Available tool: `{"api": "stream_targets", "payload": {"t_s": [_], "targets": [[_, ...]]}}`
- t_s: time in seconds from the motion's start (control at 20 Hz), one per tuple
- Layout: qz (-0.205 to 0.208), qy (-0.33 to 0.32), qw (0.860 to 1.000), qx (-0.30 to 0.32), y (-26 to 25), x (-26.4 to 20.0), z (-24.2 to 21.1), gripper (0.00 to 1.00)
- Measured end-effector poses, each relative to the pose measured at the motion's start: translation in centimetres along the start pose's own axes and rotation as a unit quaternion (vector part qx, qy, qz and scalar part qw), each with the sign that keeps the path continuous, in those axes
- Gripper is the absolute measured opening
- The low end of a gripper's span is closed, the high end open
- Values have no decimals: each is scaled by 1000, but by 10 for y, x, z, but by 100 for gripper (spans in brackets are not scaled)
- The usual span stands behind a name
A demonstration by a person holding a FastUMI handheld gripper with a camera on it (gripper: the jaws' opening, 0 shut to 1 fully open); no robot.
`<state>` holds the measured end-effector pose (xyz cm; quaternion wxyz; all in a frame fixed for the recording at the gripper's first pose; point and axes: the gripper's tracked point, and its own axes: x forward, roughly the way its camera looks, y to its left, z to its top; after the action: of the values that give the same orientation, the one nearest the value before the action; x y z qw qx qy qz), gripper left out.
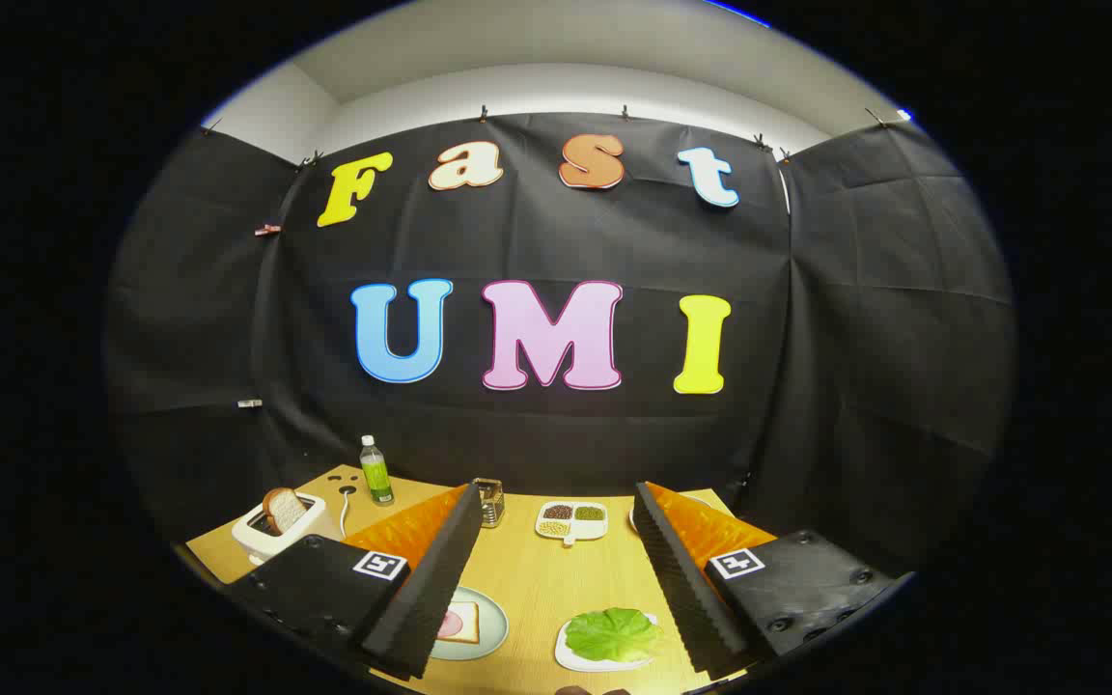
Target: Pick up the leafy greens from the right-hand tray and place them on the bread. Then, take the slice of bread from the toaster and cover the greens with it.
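Observation:
The gripper (556, 507) is open and held high above the wooden table (537, 579), with nothing between its fingers. Below and between the fingers, a green leaf of greens (614, 633) lies on a small white tray (577, 661), close to the right finger. Beside the left finger, a pale round plate (488, 627) holds a slice of bread with a pink topping (459, 623), partly hidden by that finger. A white toaster (271, 536) with a slice of bread (283, 509) standing out of its slot sits beyond the left finger, at the table's left side.
A green bottle (376, 471) stands at the back left near the toaster's cord. A small metal-and-glass holder (489, 502) and a white divided dish of grains (571, 520) sit at the back middle. A white plate edge (633, 516) peeks from behind the right finger.

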<state>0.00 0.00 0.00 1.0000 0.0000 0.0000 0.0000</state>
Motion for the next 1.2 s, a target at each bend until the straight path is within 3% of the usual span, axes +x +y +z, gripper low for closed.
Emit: {"api": "stream_targets", "payload": {"t_s": [1.2], "targets": [[27,23,999,-2,-2,27,-21,97]]}}
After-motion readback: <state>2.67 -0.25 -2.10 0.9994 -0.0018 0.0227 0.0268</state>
